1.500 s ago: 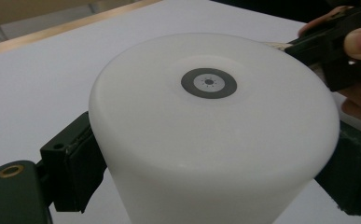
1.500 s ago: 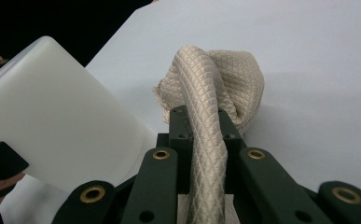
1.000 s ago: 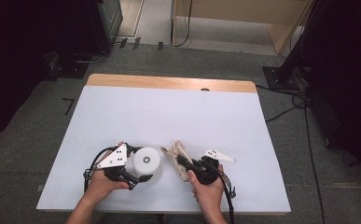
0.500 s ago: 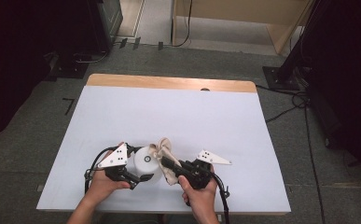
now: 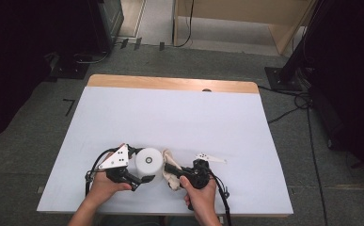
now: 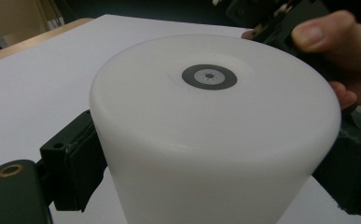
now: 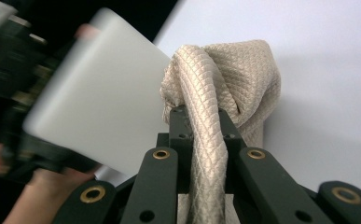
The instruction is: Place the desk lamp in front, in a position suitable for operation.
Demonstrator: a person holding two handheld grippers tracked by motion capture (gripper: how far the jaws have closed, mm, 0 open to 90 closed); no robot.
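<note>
The right gripper (image 5: 171, 170) is carrying a beige cloth (image 5: 170, 175) in toward the white cup (image 5: 149, 162), and that is what is changing: a second ago the cloth was hanging well clear of the cup, out to the right of it, and now it is lying right against the cup's side, possibly touching it. The right jaws are clamped tight on a twisted fold of the cloth (image 7: 225, 88), with the bundled end bulging out just past the fingertips and the cup's wall (image 7: 103, 102) sitting immediately beside that bundle. The left gripper (image 5: 141, 165) is not shifting at all; its jaws are gripping the cup (image 6: 215, 135) from both sides, one pad (image 6: 78, 158) pressing on the wall, the cup standing bottom-up between them on the table (image 5: 179, 117).

Judging from this, the cloth is arriving for a wipe of the cup's outside, and the rubbing itself is probably only just beginning.

For room: both grippers are working close to the near edge of the table, so there is little space behind the fingers toward the person. Ahead of the fingertips and out to either side the white surface is lying open, so the cup could be pushed forward freely. The tight spot is between the two sets of fingers, where the cloth is filling the gap beside the cup.
</note>
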